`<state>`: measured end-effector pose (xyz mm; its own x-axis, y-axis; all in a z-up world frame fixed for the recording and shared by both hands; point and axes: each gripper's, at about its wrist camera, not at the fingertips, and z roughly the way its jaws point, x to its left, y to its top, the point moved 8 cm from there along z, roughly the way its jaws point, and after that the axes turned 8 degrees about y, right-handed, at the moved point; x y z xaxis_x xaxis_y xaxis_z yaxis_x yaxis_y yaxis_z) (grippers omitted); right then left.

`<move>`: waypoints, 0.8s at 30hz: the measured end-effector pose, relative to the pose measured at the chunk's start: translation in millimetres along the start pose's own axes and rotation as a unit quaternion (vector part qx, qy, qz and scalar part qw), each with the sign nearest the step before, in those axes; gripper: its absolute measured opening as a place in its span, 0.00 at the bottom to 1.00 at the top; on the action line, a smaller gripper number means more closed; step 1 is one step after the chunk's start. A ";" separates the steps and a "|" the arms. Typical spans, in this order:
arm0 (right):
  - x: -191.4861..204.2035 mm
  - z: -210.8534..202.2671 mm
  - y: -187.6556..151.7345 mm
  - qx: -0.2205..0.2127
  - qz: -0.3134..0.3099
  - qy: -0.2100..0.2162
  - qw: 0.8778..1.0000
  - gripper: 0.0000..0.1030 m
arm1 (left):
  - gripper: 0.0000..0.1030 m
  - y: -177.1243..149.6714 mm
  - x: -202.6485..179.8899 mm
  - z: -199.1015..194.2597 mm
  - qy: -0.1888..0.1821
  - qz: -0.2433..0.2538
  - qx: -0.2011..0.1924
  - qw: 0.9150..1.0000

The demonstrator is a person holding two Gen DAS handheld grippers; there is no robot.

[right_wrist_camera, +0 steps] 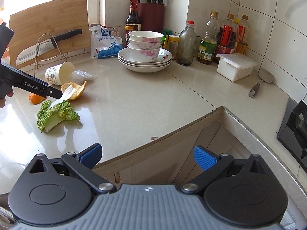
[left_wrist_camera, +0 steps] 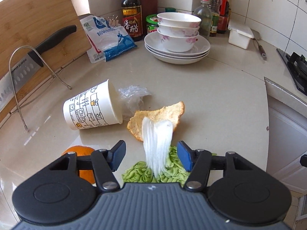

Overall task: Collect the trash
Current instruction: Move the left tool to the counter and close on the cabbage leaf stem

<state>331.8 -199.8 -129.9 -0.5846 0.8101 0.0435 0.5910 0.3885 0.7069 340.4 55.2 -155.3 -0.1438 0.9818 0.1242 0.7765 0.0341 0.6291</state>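
Left hand-held gripper (left_wrist_camera: 151, 158) sits low over the trash pile near the counter's (left_wrist_camera: 220, 95) left edge, jaws about half apart. A white plastic strip (left_wrist_camera: 158, 143) rises between the pads (left_wrist_camera: 184, 158); from the left wrist view gaps show on both sides, so pads not pressing on it. In the right wrist view the same gripper (right_wrist_camera: 59, 95) comes in from the left, its tip at the strip (right_wrist_camera: 66, 94), over the green leaf (right_wrist_camera: 55, 115).

Trash, all clustered near the left edge: leaf (left_wrist_camera: 168, 170) under the left gripper; orange peel (left_wrist_camera: 159, 115) just behind the strip, pith up; second peel piece (left_wrist_camera: 84, 153) left of the gripper, partly hidden by it; paper cup (left_wrist_camera: 92, 107) on its side, mouth toward the peel; crumpled clear film (left_wrist_camera: 132, 95) touching the cup's mouth.

Right hand-held gripper (right_wrist_camera: 147, 158) is wide open, nothing between the pads, hanging over the counter's notched front edge (right_wrist_camera: 172, 132), cabinet below. Well apart from the trash.

Back of the counter: stacked bowls (right_wrist_camera: 144, 46) on plates (right_wrist_camera: 145, 61), salt bag (right_wrist_camera: 104, 44), vinegar bottle (right_wrist_camera: 132, 19), knife block (right_wrist_camera: 151, 9), bottle row (right_wrist_camera: 216, 38), white lidded box (right_wrist_camera: 236, 67). Spatula (right_wrist_camera: 259, 84) toward the right edge. Cutting board (right_wrist_camera: 49, 25) and cleaver (right_wrist_camera: 46, 46) on a wire rack (right_wrist_camera: 44, 51) at the back left. Stove corner (right_wrist_camera: 295, 124) far right.
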 end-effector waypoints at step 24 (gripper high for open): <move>17.1 30.0 16.0 0.010 -0.014 0.023 1.000 1.00 | 0.37 7.7 -8.8 33.3 -0.036 -0.063 0.052 0.996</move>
<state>347.9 -166.6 -138.9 -0.6251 0.7785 0.0565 0.5856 0.4198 0.6934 368.1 53.1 -177.1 -0.2029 0.9792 -0.0089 0.8148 0.1739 0.5530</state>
